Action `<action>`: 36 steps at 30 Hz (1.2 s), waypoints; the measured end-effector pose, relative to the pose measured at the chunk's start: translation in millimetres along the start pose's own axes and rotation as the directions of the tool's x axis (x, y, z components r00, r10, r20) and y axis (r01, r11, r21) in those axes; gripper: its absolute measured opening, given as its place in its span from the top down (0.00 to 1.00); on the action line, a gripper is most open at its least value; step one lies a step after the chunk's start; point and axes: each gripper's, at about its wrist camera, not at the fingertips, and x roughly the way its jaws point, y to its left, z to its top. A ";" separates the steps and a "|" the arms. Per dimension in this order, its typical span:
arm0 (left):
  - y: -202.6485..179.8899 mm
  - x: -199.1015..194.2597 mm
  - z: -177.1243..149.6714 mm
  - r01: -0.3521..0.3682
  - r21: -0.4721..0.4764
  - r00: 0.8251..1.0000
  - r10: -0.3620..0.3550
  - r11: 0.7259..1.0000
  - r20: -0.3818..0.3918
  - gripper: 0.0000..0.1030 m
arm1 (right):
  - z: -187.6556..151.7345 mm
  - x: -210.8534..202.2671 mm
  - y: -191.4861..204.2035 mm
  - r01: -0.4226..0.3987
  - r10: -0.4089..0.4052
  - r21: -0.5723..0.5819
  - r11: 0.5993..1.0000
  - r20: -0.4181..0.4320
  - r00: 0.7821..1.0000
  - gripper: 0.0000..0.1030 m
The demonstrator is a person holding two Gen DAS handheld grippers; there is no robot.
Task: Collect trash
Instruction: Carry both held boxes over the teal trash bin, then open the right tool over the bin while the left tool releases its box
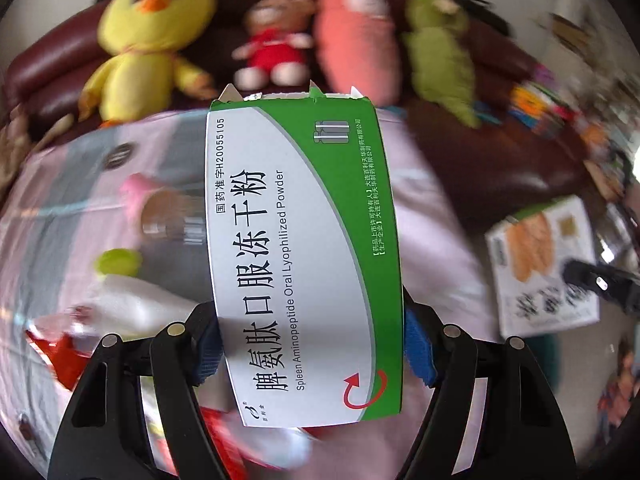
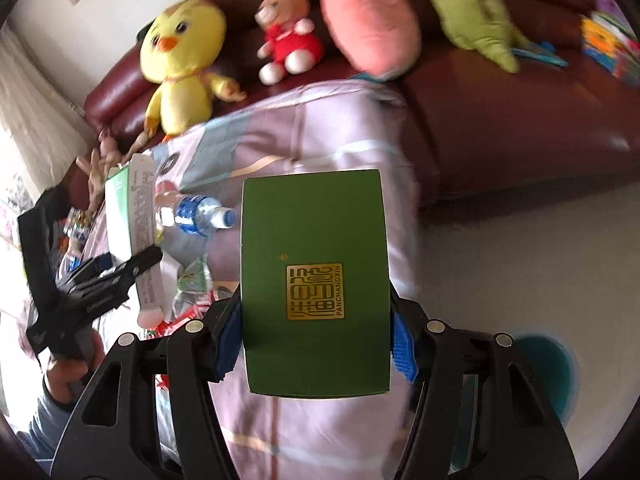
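Left tongs point(image 1: 310, 344) clamp the white-green box point(image 1: 300, 260) by its long sides; right tongs point(image 2: 316, 346) clamp the green box point(image 2: 316, 280). Both boxes seem light and crushable, above the bed point(image 2: 320, 140).

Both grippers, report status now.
Left gripper shut on white-green medicine box. Right gripper shut on dark green box. Water bottle remains on pink cloth. Nothing obstructing.

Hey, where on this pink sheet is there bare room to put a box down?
The pink sheet is bare between the water bottle and the sofa, and along its floor-side edge. The side near the left gripper is crowded with wrappers and bottles.
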 end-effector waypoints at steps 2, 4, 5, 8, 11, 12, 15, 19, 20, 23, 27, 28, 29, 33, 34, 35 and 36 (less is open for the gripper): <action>-37.2 -1.0 -5.4 0.062 0.054 0.998 -0.062 0.997 -0.014 0.28 | -11.6 -19.9 -21.7 0.035 -0.035 0.032 0.999 0.020 0.999 0.44; -72.6 2.6 -12.6 0.115 0.105 0.993 -0.112 0.988 -0.038 0.28 | -24.6 -35.8 -42.8 0.070 -0.072 0.060 0.996 0.024 0.997 0.44; -94.7 7.2 -19.5 0.146 0.137 0.989 -0.139 0.980 -0.058 0.28 | -33.4 -44.7 -56.2 0.094 -0.096 0.077 0.993 0.024 0.995 0.44; -147.4 21.7 -36.3 0.215 0.204 0.973 -0.193 0.955 -0.123 0.28 | -58.3 -63.6 -95.3 0.144 -0.148 0.136 0.980 0.017 0.989 0.44; -196.1 36.9 -53.8 0.287 0.260 0.952 -0.243 0.922 -0.188 0.28 | -81.2 -73.7 -131.0 0.179 -0.182 0.192 0.965 -0.001 0.983 0.44; -209.0 42.4 -58.4 0.303 0.275 0.945 -0.251 0.913 -0.207 0.28 | -91.2 -76.1 -145.7 0.192 -0.194 0.214 0.958 -0.014 0.981 0.44; -243.8 60.0 -75.8 0.348 0.295 0.922 -0.269 0.890 -0.277 0.28 | -112.5 -80.1 -175.0 0.212 -0.209 0.255 0.943 -0.040 0.977 0.44; -282.4 82.1 -90.6 0.381 0.323 0.897 -0.262 0.866 -0.356 0.28 | -131.0 -80.8 -203.6 0.225 -0.217 0.292 0.930 -0.058 0.974 0.44; -290.7 84.7 -93.8 0.379 0.336 0.897 -0.253 0.862 -0.363 0.28 | -135.0 -80.6 -210.9 0.225 -0.217 0.302 0.926 -0.061 0.974 0.44; -309.4 93.3 -98.7 0.377 0.362 0.894 -0.232 0.852 -0.384 0.28 | -145.0 -80.8 -226.1 0.229 -0.219 0.321 0.919 -0.065 0.973 0.44; -321.6 103.1 -101.1 0.350 0.395 0.901 -0.190 0.849 -0.390 0.27 | -154.2 -75.5 -240.4 0.226 -0.211 0.346 0.911 -0.078 0.974 0.44; -325.2 105.7 -101.5 0.345 0.399 0.903 -0.184 0.849 -0.389 0.27 | -156.2 -73.3 -242.6 0.224 -0.208 0.349 0.910 -0.083 0.975 0.44; -326.9 108.1 -101.6 0.342 0.402 0.903 -0.178 0.849 -0.391 0.26 | -156.6 -71.0 -244.0 0.224 -0.207 0.349 0.910 -0.086 0.975 0.44; -330.5 114.8 -99.7 0.325 0.401 0.907 -0.161 0.857 -0.389 0.26 | -161.1 -62.3 -247.7 0.219 -0.195 0.354 0.909 -0.104 0.975 0.44; -328.8 114.8 -99.5 0.323 0.397 0.907 -0.161 0.859 -0.389 0.26 | -161.5 -61.5 -247.7 0.219 -0.194 0.352 0.910 -0.106 0.975 0.44; -327.0 114.0 -99.4 0.321 0.393 0.908 -0.162 0.861 -0.387 0.26 | -161.4 -60.0 -247.8 0.220 -0.194 0.352 0.910 -0.108 0.975 0.44; -326.0 113.1 -100.6 0.319 0.392 0.909 -0.161 0.863 -0.384 0.26 | -161.5 -58.5 -247.9 0.222 -0.195 0.351 0.910 -0.111 0.975 0.44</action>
